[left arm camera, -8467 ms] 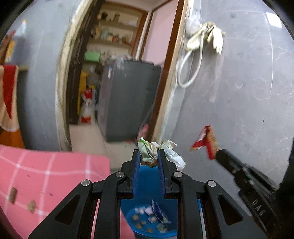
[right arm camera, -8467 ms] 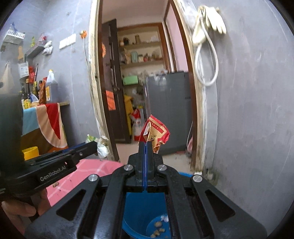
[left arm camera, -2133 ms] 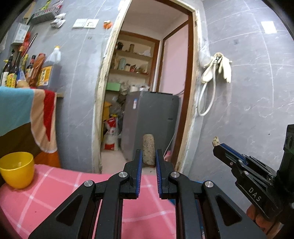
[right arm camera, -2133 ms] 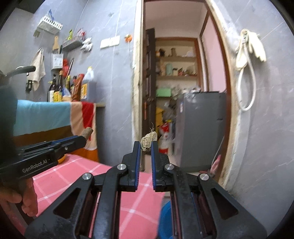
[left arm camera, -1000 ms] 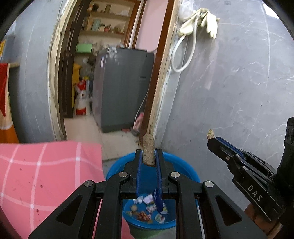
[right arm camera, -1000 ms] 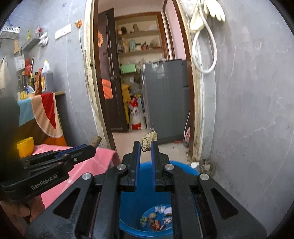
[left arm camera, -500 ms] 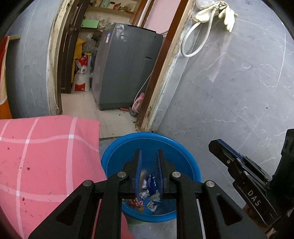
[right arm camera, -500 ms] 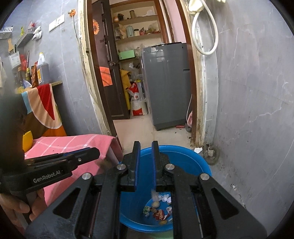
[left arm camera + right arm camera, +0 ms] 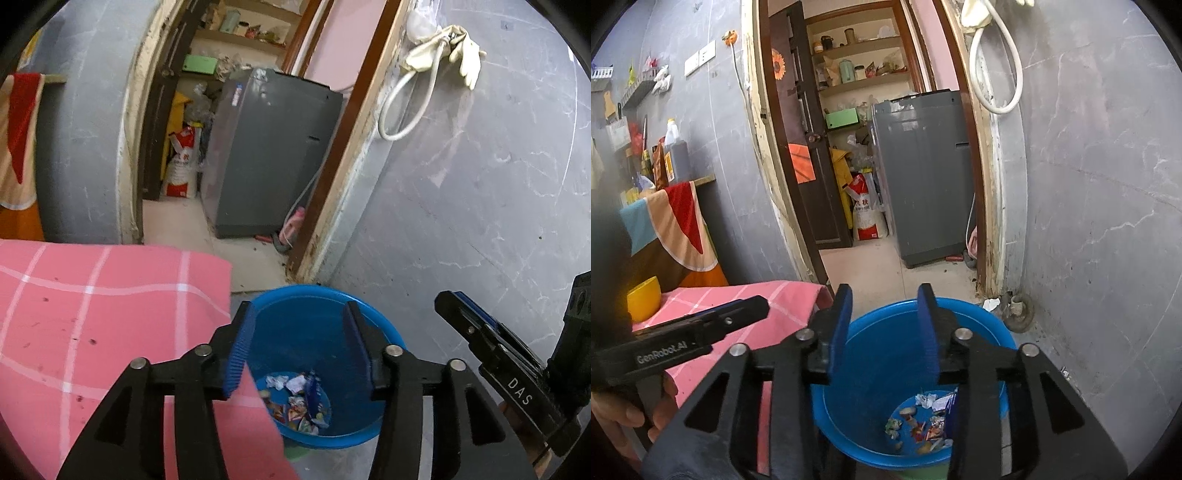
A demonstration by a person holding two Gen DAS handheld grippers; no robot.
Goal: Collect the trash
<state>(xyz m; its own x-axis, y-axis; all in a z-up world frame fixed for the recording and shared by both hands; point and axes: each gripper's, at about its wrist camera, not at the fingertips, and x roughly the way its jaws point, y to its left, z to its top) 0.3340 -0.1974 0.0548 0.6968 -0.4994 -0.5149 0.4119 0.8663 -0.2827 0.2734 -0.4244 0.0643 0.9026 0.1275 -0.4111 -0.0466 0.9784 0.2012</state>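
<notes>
**Now both loads are in the bin**

Now your left gripper point(image 9: 299, 343) has its fingers point(image 9: 238, 350) spread fairly wide with nothing between them; they have just been opening, and the brown stub they held a second ago is gone. The same goes for your right gripper point(image 9: 884, 328): its fingers point(image 9: 840, 328) have just parted too, the gap is bare, and the small crumpled scrap it carried is no longer there.

Straight below both sits the blue bin point(image 9: 1004, 332), on the floor just beside the corner of the pink checked counter point(image 9: 110, 295). The trash point(image 9: 923, 417) lies scattered on its bottom: bits of paper and wrappers, among them very likely the two pieces you let go, though I cannot pick them out for certain.

So this round looks finished. You have both grippers free over the bin, and the next move is probably to swing back to the counter for more. The stretch of counter in view shows only specks and stains, so look further left, towards the yellow cup point(image 9: 644, 299).

Beyond, the doorway opens on a grey washer point(image 9: 923, 173).
</notes>
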